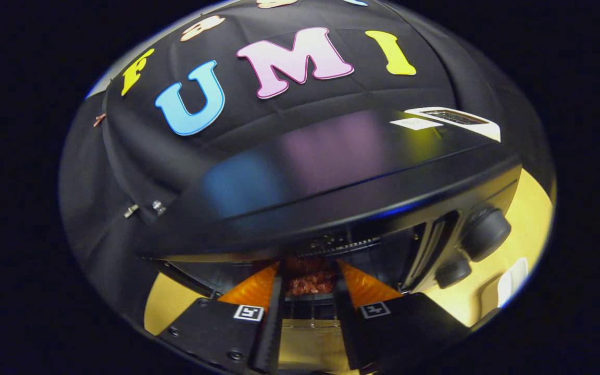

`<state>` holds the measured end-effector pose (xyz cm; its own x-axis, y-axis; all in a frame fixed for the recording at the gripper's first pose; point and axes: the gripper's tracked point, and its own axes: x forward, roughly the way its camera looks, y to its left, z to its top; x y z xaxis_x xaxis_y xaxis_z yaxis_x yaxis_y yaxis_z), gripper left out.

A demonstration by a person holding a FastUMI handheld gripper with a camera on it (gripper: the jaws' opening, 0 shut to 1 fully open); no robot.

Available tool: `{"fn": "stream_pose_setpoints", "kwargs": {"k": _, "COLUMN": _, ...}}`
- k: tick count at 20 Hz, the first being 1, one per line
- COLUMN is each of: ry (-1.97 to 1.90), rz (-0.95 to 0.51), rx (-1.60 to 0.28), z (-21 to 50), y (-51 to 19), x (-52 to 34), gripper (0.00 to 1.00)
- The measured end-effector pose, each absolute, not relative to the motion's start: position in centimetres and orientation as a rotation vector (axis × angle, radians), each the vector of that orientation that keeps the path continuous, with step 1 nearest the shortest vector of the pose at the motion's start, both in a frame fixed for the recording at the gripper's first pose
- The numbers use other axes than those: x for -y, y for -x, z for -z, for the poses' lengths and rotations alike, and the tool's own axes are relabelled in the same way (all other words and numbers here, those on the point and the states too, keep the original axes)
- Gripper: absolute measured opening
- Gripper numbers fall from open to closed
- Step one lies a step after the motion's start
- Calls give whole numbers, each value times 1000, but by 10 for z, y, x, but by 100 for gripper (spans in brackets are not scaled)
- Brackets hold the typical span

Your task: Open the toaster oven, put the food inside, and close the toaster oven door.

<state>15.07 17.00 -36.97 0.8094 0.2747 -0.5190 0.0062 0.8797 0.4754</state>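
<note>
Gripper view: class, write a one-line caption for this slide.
Claw open, reddish food between its orange fingers inside the open black toaster oven on a yellow table.

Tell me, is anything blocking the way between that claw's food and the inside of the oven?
Nothing visible does. The toaster oven stands open, and the reddish food between the claw fingers already sits at the oven's dark mouth, under the top edge. Whether the fingers press on it, I cannot tell.

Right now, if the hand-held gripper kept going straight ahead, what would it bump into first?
Probably the food, a reddish-brown piece between the orange fingers of the hand-held gripper, at the mouth of the open toaster oven. Whether the fingers press on it is unclear, and depth is hard to judge.
</note>
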Motion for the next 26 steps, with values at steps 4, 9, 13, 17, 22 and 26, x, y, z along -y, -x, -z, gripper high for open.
{"fn": "stream_pose_setpoints", "kwargs": {"k": 4, "ry": -460, "rz": -150, "rx": -614, "z": 364, "y": -143, "x": -164, "gripper": 97}}
{"fn": "stream_pose_setpoints", "kwargs": {"k": 9, "ry": -412, "rz": -141, "rx": -621, "z": 351, "y": -122, "x": -153, "gripper": 98}}
{"fn": "stream_pose_setpoints", "kwargs": {"k": 13, "ry": -364, "rz": -160, "rx": -657, "z": 338, "y": -88, "x": -147, "gripper": 98}}
{"fn": "stream_pose_setpoints", "kwargs": {"k": 17, "ry": -376, "rz": -165, "rx": -687, "z": 318, "y": -45, "x": -146, "gripper": 98}}
{"fn": "stream_pose_setpoints", "kwargs": {"k": 22, "ry": -337, "rz": -235, "rx": -744, "z": 311, "y": 12, "x": -159, "gripper": 98}}
{"fn": "stream_pose_setpoints", "kwargs": {"k": 26, "ry": -316, "rz": -257, "rx": -832, "z": 325, "y": 44, "x": -173, "gripper": 98}}
